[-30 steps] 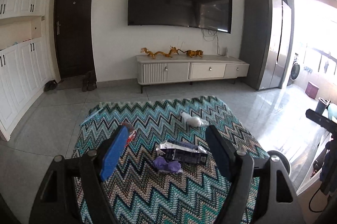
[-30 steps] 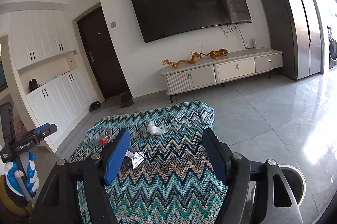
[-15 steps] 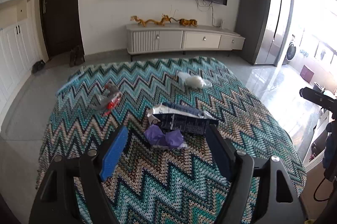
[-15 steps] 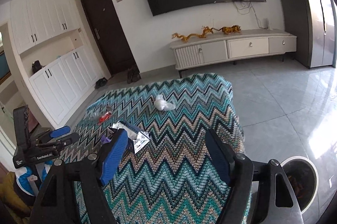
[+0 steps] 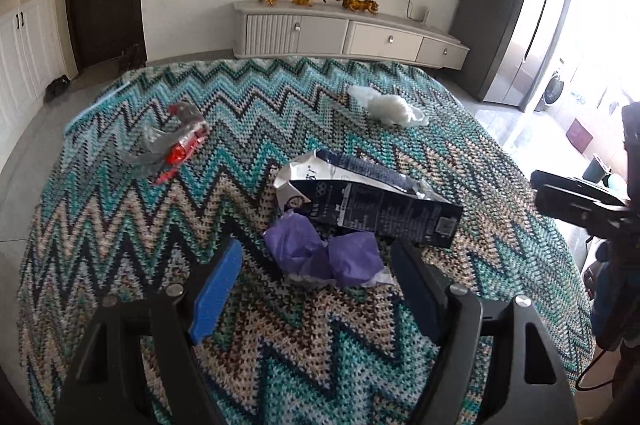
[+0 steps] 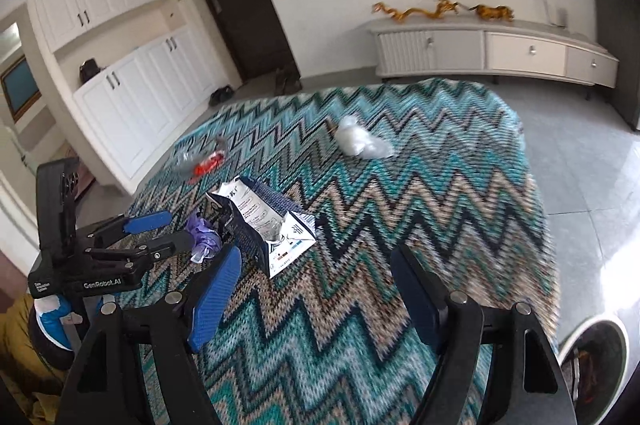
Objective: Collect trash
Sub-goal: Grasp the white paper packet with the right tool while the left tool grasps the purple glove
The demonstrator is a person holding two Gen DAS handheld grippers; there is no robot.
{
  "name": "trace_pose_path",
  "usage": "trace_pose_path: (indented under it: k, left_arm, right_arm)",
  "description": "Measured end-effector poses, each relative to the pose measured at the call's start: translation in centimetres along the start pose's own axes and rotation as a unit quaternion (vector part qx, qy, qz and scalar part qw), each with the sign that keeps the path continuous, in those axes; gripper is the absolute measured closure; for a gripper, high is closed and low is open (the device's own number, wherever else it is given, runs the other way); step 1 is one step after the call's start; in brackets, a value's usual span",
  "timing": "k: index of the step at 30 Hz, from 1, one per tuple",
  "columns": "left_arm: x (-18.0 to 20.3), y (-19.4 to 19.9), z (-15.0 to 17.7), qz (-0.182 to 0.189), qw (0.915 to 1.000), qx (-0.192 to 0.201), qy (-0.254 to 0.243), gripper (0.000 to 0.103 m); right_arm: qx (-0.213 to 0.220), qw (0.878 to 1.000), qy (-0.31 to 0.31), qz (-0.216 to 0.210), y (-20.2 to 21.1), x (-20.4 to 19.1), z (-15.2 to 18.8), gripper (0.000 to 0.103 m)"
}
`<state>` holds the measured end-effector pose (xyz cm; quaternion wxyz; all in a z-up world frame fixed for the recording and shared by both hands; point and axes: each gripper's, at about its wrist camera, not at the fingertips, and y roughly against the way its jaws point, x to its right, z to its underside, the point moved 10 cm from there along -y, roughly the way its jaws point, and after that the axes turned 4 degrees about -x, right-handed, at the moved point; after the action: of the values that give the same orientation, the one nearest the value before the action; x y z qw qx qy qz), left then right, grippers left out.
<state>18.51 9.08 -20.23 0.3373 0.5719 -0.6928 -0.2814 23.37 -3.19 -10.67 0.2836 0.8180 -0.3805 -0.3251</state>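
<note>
Now the left gripper (image 5: pixel 316 257), jaws wide, brackets the purple wrapper (image 5: pixel 320 255); next it likely needs to close. The right gripper (image 6: pixel 316 265) hangs wide, empty.

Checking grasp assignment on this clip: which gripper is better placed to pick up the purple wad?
Left. The left gripper is open with the purple wad between its fingers. The right gripper is also open but sits over bare zigzag cloth, off to the wad's side.
</note>
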Motion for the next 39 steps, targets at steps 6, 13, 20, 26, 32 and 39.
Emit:
trace_pose_path:
  k: [6,13,20,26,32,39]
  left_arm:
    - [-0.2,-1.9,0.4,-0.002,0.9999,-0.013,-0.005,0.031]
    - [-2.1,-2.6,0.7,-0.002,0.9993,-0.017,0.032,0.051]
    - [-3.2,-2.5,0.8,-0.006,0.9984,-0.006,0.056,0.052]
    - [-3.8,-2.2,0.9,-0.011,0.9977,-0.001,0.067,0.052]
    - [-3.8,-1.9,1.0,-0.017,0.9975,0.000,0.068,0.052]
    - [-3.8,-1.5,1.1,-0.033,0.9970,0.004,0.069,0.052]
  right_arm:
    - [-0.025,0.999,0.022,-0.022,-4.2,-0.9,-0.8,0.027]
    - [-0.049,0.997,0.043,-0.044,-7.6,-2.3,-1.0,0.027]
    - [-0.063,0.995,0.064,-0.052,-9.9,-3.2,-1.4,0.027]
    - [-0.082,0.992,0.095,-0.030,-11.5,-3.7,-0.9,0.025]
    - [-0.081,0.990,0.114,-0.017,-11.3,-4.4,-0.4,0.039]
    - [-0.068,0.994,0.082,-0.001,-8.8,-3.6,0.7,0.040]
